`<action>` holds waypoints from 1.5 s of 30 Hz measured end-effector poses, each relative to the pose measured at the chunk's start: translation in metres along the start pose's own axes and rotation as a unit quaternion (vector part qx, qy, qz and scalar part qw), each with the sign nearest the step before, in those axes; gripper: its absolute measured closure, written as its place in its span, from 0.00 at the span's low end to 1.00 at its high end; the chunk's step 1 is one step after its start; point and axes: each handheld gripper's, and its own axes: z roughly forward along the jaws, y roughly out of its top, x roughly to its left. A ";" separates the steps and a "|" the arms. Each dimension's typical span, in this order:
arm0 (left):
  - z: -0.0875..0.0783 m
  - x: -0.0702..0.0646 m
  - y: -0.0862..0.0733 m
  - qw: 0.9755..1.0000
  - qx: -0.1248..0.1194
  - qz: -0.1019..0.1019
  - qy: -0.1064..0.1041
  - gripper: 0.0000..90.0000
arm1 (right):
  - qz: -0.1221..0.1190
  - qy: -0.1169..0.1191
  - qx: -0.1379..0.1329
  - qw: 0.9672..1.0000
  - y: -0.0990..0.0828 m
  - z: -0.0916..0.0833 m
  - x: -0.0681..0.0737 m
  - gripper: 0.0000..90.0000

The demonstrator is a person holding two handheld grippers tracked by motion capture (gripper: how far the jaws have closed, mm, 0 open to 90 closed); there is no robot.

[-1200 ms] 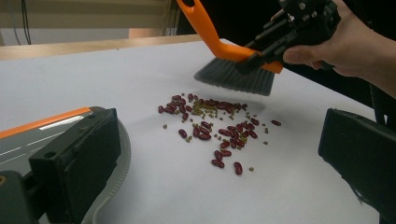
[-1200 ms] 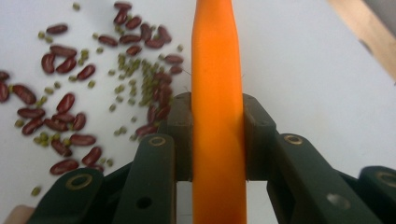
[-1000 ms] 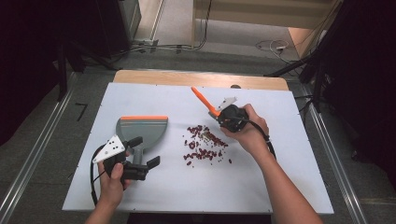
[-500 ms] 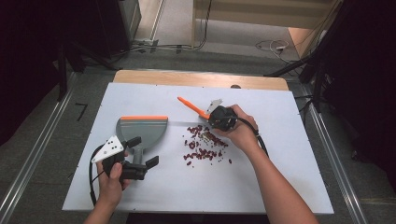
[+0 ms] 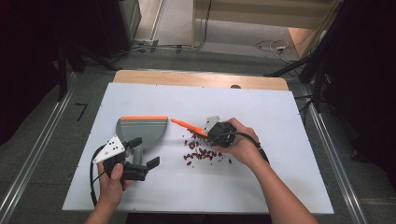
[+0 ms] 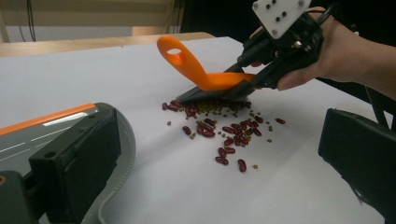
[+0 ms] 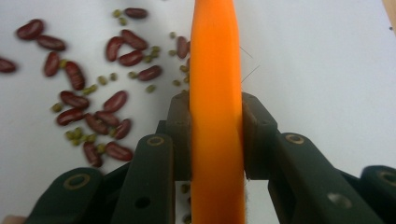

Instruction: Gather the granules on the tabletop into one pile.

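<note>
A scatter of red beans and small green beans (image 5: 201, 151) (image 6: 224, 130) (image 7: 93, 107) lies mid-table. My right gripper (image 5: 208, 132) (image 6: 254, 77) (image 7: 216, 126) is shut on the orange handle of a small brush (image 5: 187, 125) (image 6: 196, 70) (image 7: 216, 56). The brush's dark bristles rest on the table at the far edge of the beans. A grey dustpan with an orange lip (image 5: 140, 128) (image 6: 37, 130) lies to the left of the beans. My left gripper (image 5: 144, 152) (image 6: 217, 149) is open, with one jaw beside the dustpan's handle end and bare table between the jaws.
A white sheet (image 5: 280, 140) covers the table, with a wooden edge (image 5: 196, 78) at the far side. Cables trail on the floor beyond, and metal rails run along both sides.
My right hand has carried the brush left and down to the beans, and the handle now points left toward the dustpan. The left hand has stayed put.
</note>
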 end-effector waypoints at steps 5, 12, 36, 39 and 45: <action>-0.001 0.001 0.000 1.000 0.000 -0.001 0.003 0.00 | -0.010 0.006 -0.001 1.000 0.000 -0.007 0.007 0.76; -0.002 0.002 0.000 1.000 -0.002 -0.003 0.003 0.00 | -0.002 -0.006 -0.015 1.000 0.006 -0.016 -0.007 0.76; -0.004 0.006 -0.001 1.000 -0.001 -0.006 0.005 0.00 | -0.066 0.017 -0.025 0.997 0.043 0.023 -0.006 0.76; -0.003 0.004 0.000 1.000 -0.004 -0.006 0.004 0.00 | -0.074 0.020 -0.027 0.997 0.039 0.019 0.000 0.76; -0.002 0.003 -0.001 1.000 -0.001 -0.005 0.003 0.00 | -0.091 0.034 -0.034 0.995 0.033 0.011 0.011 0.76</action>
